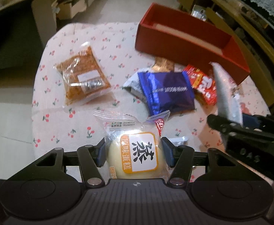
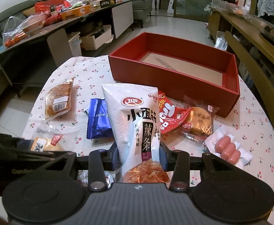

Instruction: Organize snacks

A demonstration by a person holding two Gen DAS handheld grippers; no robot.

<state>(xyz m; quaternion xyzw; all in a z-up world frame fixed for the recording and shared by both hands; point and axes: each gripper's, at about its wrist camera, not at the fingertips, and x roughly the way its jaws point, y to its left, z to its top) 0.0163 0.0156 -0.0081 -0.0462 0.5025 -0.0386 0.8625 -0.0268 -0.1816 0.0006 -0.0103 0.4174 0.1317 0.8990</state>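
Snacks mid-sorting above a cherry-print counter (image 2: 249, 131). Left tool (image 1: 133, 154) pinches a soft, squashable steamed cake packet (image 1: 137, 150) at its sides; right tool (image 2: 139, 155) clamps a light, crinkly spicy-strip bag (image 2: 135, 123) near its bottom. Red box (image 2: 174, 86) sits empty behind.

A white cloth printed with small red cherries (image 2: 92, 71) covers the round table. Behind it stand a long dark cluttered sideboard (image 2: 43, 31), a grey sofa (image 2: 142, 5) and white storage boxes (image 2: 95, 39).
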